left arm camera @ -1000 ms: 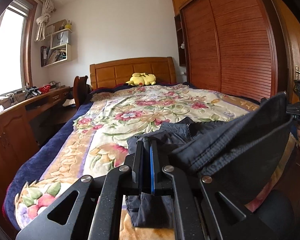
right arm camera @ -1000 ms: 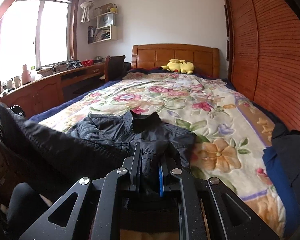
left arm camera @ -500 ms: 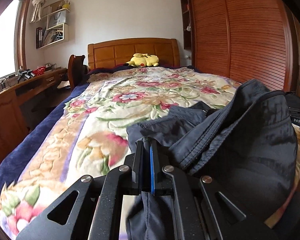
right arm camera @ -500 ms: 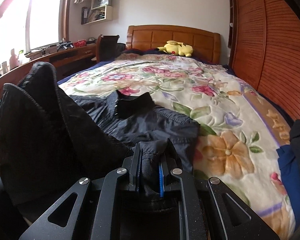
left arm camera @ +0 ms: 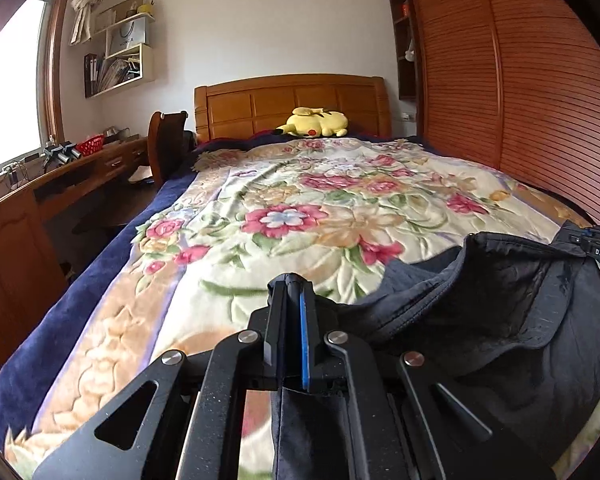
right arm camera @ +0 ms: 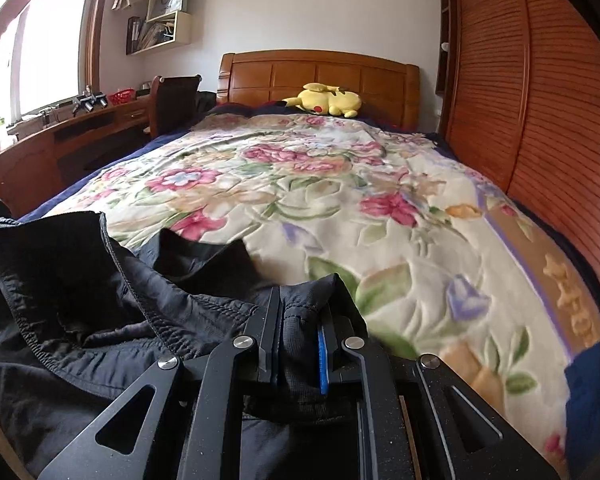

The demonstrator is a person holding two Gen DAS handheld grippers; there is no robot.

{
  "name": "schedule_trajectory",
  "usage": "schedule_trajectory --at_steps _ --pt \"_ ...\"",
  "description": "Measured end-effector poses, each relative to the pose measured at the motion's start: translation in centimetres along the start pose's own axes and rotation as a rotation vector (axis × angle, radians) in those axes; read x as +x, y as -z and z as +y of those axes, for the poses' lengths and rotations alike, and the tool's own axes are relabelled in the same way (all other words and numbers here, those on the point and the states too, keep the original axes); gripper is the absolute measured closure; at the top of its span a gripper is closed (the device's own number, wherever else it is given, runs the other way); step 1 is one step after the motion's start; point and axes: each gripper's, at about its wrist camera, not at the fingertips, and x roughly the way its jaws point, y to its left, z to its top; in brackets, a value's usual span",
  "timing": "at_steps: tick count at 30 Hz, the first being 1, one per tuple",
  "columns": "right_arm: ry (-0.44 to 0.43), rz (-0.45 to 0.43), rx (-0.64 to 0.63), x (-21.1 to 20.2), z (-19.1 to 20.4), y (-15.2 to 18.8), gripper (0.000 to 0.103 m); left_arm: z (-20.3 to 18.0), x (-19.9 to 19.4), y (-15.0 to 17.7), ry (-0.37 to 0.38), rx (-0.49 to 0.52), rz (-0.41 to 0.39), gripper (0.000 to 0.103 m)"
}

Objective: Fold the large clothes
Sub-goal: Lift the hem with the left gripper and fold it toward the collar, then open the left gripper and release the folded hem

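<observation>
1. The left gripper (left arm camera: 294,312) was clamped on an edge of the dark jacket (left arm camera: 500,312); its fingers stood nearly together, with fabric hanging down between and below them.
2. The right gripper (right arm camera: 300,332) was clamped on a thicker bunch of the same jacket (right arm camera: 100,300) — a fold of cloth filled the gap between its fingers.
3. The jacket lay bunched at the near end of the floral blanket (left arm camera: 320,208), to the right of the left gripper and to the left of the right gripper.
4. In the left wrist view the right gripper (left arm camera: 598,246) appeared at the far right edge, gripping the jacket's raised hem.
5. Ahead of both grippers, well beyond the jacket, a yellow plush toy (right arm camera: 326,100) rested against the wooden headboard (right arm camera: 316,72).
6. A slatted wardrobe (right arm camera: 520,92) stood to the right — a desk (left arm camera: 60,184) ran along the left.
</observation>
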Motion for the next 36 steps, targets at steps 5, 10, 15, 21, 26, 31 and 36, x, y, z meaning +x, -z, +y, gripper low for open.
schedule_trajectory --at_steps 5,10,15,21,26,31,36 --pt "0.031 -0.009 -0.016 2.4 -0.6 -1.4 0.09 0.2 3.0 -1.5 -0.022 -0.003 0.008 0.097" --pt "0.086 0.017 -0.034 5.4 -0.2 -2.7 0.09 0.9 6.3 -2.8 -0.019 -0.049 0.032 0.097" --pt "0.099 0.077 -0.032 8.3 0.5 -3.3 0.09 1.0 9.2 -2.4 -0.026 -0.05 0.092 0.097" --pt "0.073 0.14 0.029 9.8 0.0 -3.7 0.065 1.4 10.0 -1.1 0.036 -0.056 0.159 0.086" --pt "0.119 0.091 0.001 7.7 0.0 -4.2 0.03 1.7 7.3 -0.6 0.091 -0.058 0.122 0.056" --pt "0.089 0.111 -0.04 3.8 0.5 -1.2 0.028 1.8 3.4 1.5 0.117 -0.021 0.138 0.03" --pt "0.069 0.147 -0.071 -0.6 0.4 3.5 0.028 2.4 -0.1 5.2 0.105 -0.024 0.168 0.026"
